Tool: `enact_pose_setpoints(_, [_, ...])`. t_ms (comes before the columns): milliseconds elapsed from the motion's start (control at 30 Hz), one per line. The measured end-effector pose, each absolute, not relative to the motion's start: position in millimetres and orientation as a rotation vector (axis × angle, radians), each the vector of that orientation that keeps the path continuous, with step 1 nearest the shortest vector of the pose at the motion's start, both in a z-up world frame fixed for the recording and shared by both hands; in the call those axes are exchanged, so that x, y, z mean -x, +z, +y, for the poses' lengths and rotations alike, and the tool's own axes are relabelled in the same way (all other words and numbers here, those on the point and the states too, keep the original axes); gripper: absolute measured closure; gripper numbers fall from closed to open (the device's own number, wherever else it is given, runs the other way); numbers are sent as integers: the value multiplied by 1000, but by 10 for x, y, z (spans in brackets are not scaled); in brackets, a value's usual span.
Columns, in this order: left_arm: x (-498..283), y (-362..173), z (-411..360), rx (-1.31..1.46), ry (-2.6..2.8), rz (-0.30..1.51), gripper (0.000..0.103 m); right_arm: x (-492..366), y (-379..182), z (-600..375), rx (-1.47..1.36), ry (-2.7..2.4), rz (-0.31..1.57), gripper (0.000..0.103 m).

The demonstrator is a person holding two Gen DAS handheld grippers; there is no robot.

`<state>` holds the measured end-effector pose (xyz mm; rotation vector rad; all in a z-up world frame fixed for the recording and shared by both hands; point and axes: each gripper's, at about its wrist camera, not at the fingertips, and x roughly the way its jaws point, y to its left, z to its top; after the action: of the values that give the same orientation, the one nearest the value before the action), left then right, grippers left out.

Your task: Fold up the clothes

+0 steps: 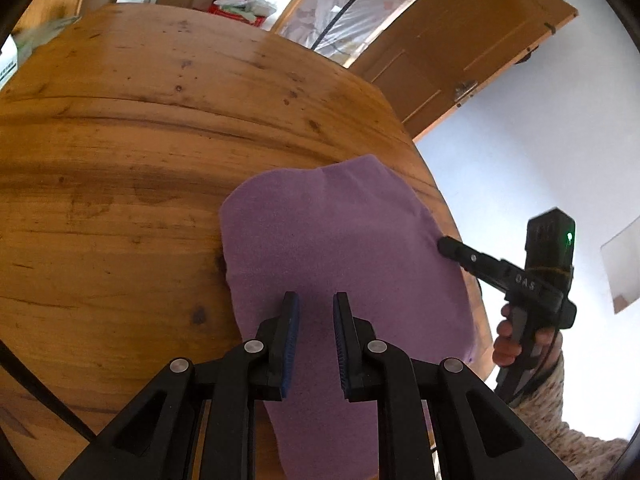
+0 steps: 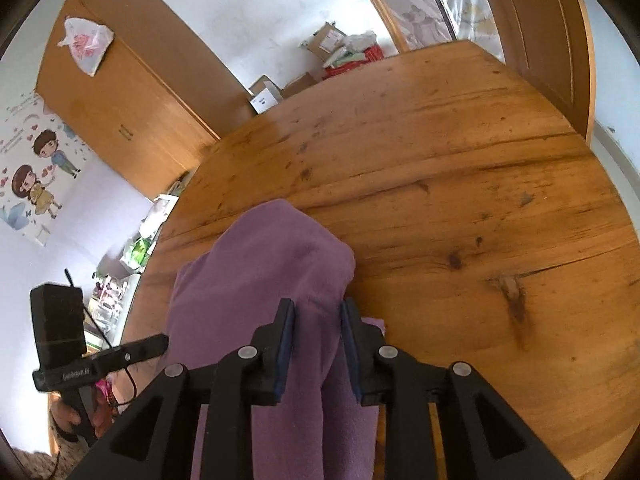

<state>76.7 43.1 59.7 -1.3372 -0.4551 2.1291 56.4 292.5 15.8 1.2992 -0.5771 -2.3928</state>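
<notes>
Purple garment (image 1: 340, 248) is lying at the bench (image 1: 120, 140) near edge, overhanging. Left tool (image 1: 316, 344) and right tool (image 2: 318, 348) are hovering, fingers apart. Risk: cloth sliding off.

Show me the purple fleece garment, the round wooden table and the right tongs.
purple fleece garment (image 1: 332, 240), left wrist view, flat middle.
round wooden table (image 1: 120, 140), left wrist view, bare top.
right tongs (image 2: 318, 344), right wrist view, between fingertips.

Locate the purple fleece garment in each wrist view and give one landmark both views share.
Left wrist view: the purple fleece garment lies lower centre, on the table's right edge.
Right wrist view: it lies lower centre-left, running under the claw.
Shared landmark: the red crate of packages beyond the round wooden table.
</notes>
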Motion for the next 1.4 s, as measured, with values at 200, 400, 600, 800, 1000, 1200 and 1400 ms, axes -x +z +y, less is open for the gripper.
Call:
enact_pose_setpoints(200, [-748, 566, 377, 1335, 2114, -478, 85, -538, 149, 3071, -1202, -2363, -693, 91])
enact_pose_setpoints(400, [-729, 541, 364, 1341, 2090, -493, 85, -564, -17, 3121, -1254, -2430, -696, 88])
enact_pose_setpoints(600, [-712, 522, 323, 1344, 2046, -520, 82, -762, 173, 3095, -1206, -2538, -508, 73])
enact_pose_setpoints(800, [-742, 485, 228, 1326, 1940, -591, 64, -1028, 188, 3186, -1214, -2450, -484, 64])
enact_pose_setpoints(1000, [-769, 394, 154, 1355, 1862, -661, 64, -1133, 92, 3245, -1247, -2354, -534, 64])
enact_pose_setpoints(1200, [-782, 362, 243, 1369, 1833, -615, 64, -1048, -30, 3295, -1288, -2267, -634, 64])
enact_pose_setpoints(1400, [-758, 304, 99, 1369, 1729, -718, 59, -971, -116, 3323, -1317, -2174, -658, 61])
